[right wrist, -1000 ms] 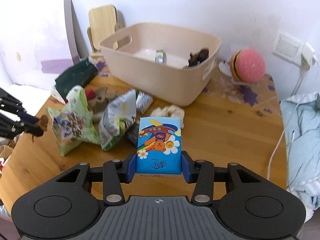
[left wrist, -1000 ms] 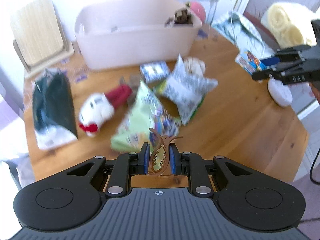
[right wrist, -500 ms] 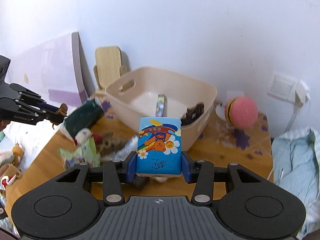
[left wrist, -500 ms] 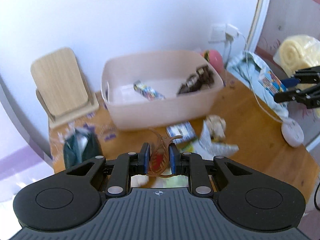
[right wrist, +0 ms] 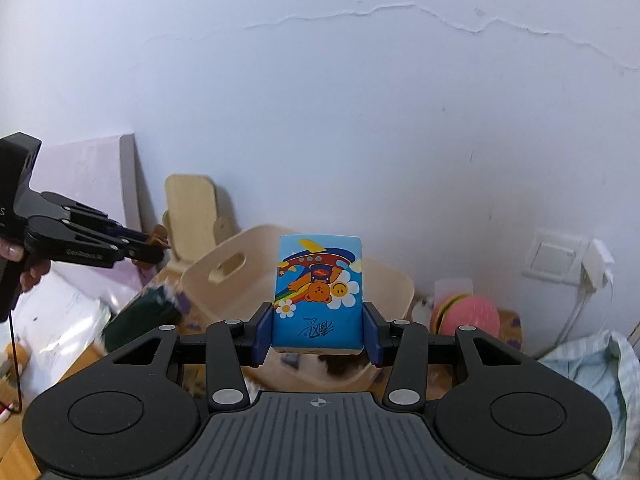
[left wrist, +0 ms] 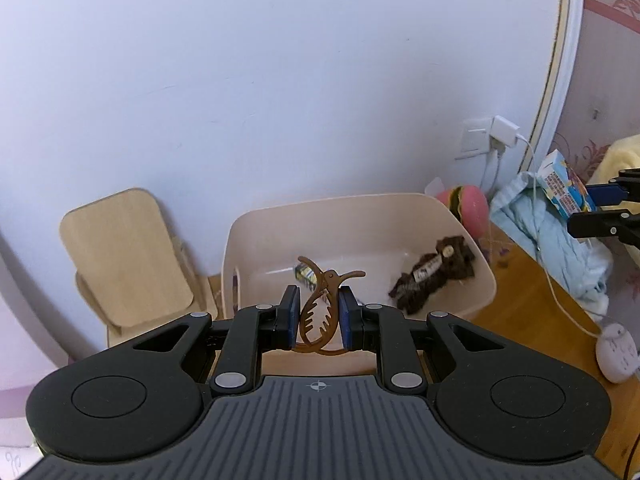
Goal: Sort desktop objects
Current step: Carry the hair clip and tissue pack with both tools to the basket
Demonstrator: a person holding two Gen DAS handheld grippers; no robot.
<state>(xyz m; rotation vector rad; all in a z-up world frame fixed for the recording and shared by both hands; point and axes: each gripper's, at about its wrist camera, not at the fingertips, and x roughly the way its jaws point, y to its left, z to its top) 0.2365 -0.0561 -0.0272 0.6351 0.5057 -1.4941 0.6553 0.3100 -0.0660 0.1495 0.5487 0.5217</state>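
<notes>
My left gripper (left wrist: 319, 312) is shut on a brown hair claw clip (left wrist: 320, 312), raised in front of the beige plastic bin (left wrist: 436, 208). Inside the bin lie a dark brown furry item (left wrist: 434, 276) and a small printed packet (left wrist: 306, 274). My right gripper (right wrist: 318, 336) is shut on a blue tissue pack (right wrist: 318, 292) with a cartoon bear, held upright before the same bin (right wrist: 208, 280). In the left wrist view the right gripper (left wrist: 588, 208) shows at the right edge with the tissue pack (left wrist: 562, 188). The left gripper (right wrist: 154, 246) shows at the left in the right wrist view.
A wooden stand (left wrist: 124, 256) leans on the wall left of the bin. A pink burger toy (right wrist: 468, 314) sits by the wall socket (right wrist: 554, 258). Light blue cloth (left wrist: 552, 240) and a white cable lie on the table's right. A dark green bag (right wrist: 140, 314) lies left of the bin.
Both grippers have risen and tilted up, each keeping its object. The snack bags and plush toy on the table have dropped out of view; the bin and wall now fill both views.
</notes>
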